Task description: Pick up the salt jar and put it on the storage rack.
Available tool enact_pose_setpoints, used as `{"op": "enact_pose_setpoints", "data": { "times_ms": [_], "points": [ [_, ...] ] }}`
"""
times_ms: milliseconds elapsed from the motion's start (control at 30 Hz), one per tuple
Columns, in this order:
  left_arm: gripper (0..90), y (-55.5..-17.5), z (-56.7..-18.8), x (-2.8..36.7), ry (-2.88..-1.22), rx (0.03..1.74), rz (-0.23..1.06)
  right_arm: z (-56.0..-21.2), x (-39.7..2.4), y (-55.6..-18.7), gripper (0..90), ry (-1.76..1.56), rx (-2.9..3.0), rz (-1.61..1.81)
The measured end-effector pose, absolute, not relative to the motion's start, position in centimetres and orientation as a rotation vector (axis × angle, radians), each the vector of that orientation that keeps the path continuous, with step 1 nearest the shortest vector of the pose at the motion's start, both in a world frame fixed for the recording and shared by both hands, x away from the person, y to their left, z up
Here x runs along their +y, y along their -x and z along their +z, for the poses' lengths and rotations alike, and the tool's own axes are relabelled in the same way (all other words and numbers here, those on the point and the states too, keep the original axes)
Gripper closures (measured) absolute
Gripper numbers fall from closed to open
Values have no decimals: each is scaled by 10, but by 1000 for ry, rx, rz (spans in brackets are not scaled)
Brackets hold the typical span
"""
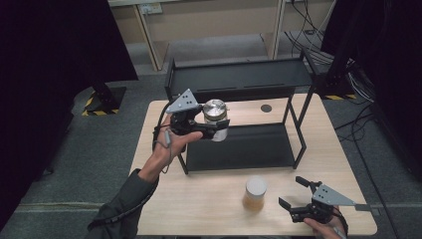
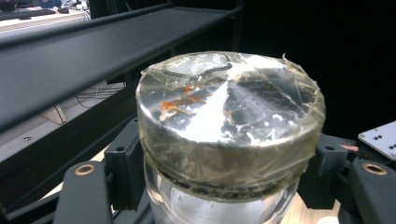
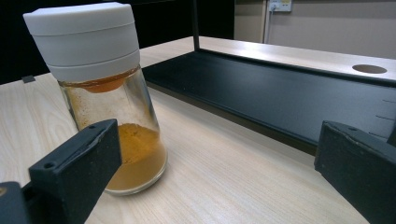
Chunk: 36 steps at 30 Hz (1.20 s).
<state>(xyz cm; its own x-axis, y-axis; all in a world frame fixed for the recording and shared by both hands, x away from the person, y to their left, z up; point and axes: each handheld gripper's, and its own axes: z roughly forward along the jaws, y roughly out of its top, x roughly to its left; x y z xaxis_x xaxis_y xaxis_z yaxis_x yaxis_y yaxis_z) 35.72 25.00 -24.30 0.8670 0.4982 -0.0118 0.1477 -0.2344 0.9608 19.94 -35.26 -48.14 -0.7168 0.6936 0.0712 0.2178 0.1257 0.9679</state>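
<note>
While left gripper (image 1: 215,124) clamps silver-lidded jar (image 1: 215,110) above table, right gripper (image 1: 293,196) rests, jaws apart

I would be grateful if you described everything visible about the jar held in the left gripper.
The jar is clear glass with a round silvery lid wrapped in yellowish, wrinkled tape; orange smears show on the lid's top. It stands upright, lifted off the table in front of the black rack, between its two shelves. The left gripper has its black jaws shut on the glass body just under the lid. Its contents cannot be made out.
</note>
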Motion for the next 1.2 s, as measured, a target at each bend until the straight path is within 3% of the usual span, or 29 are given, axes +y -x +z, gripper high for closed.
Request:
{"op": "enact_pose_setpoints", "data": {
  "times_ms": [1200],
  "points": [
    [308,-379,-147,232,-1778,563,418,-482,-354,-199,10,-886,2008,1621]
  ]
}}
